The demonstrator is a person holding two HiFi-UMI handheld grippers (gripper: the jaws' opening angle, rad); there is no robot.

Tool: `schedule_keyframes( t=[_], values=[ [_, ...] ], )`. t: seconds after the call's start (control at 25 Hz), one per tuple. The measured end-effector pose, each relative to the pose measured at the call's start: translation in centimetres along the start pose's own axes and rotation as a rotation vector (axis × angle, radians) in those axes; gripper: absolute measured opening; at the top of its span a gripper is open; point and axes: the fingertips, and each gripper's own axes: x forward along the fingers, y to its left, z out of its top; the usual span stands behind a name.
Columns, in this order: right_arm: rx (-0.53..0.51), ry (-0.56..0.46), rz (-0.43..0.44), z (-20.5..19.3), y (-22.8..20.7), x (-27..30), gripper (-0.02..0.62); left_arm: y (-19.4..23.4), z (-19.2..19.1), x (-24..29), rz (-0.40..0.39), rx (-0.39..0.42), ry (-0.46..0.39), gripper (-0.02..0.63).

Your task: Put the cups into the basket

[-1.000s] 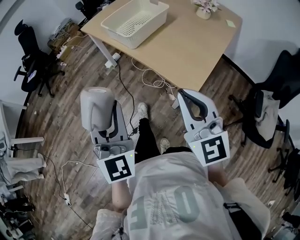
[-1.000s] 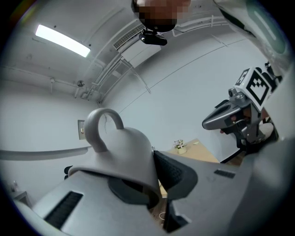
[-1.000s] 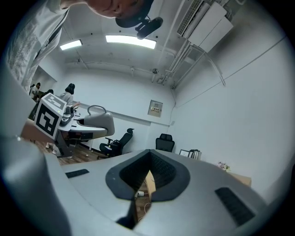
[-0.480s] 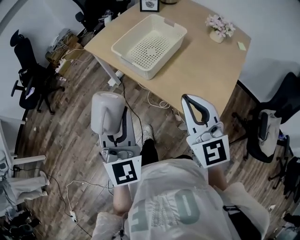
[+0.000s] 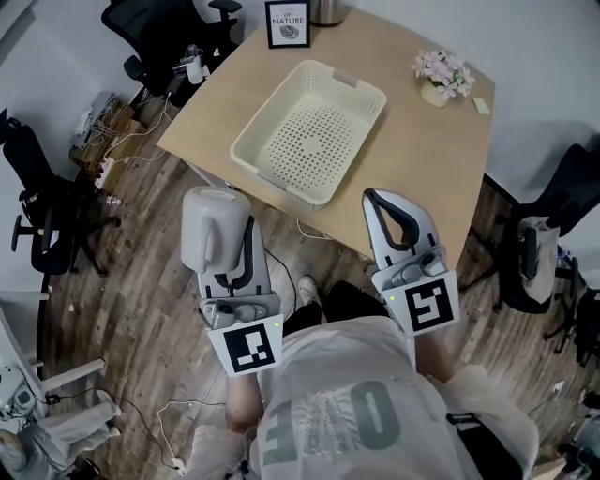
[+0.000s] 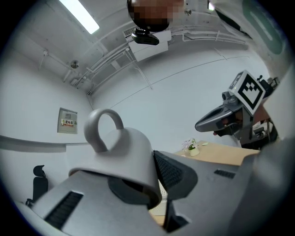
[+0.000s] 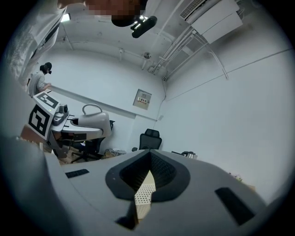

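A pale grey cup with a loop handle is held in my left gripper, jaws shut on its wall, above the wooden floor just short of the table. In the left gripper view the cup lies mouth-down across the left jaw, handle upward. The cream perforated basket stands empty on the light wooden table, ahead of both grippers. My right gripper hovers at the table's near edge, shut with nothing in it; its tips meet, and the basket shows through the gap below them.
A small pot of pink flowers, a yellow note and a framed sign stand at the table's far side. Black office chairs flank the table. Cables and a power strip lie on the floor at left.
The table and basket have come nearer, now directly ahead of both grippers. The left gripper still holds the cup and the right stays shut.
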Motion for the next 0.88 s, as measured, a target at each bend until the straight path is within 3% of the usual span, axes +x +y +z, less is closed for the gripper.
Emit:
schedule_keyframes(
  t=[0.48,0.88],
  values=[
    [-0.014,0.011,-0.017,-0.2,-3.1,6.8,-0.009,2.2,-1.6,7.1,-0.034,-0.068,-0.001,0.046],
    [0.020,-0.031,0.016,-0.9,-6.5,11.5,-0.011,1.6,0.5,15.0,-0.061,0.070,-0.014,0.046]
  ],
)
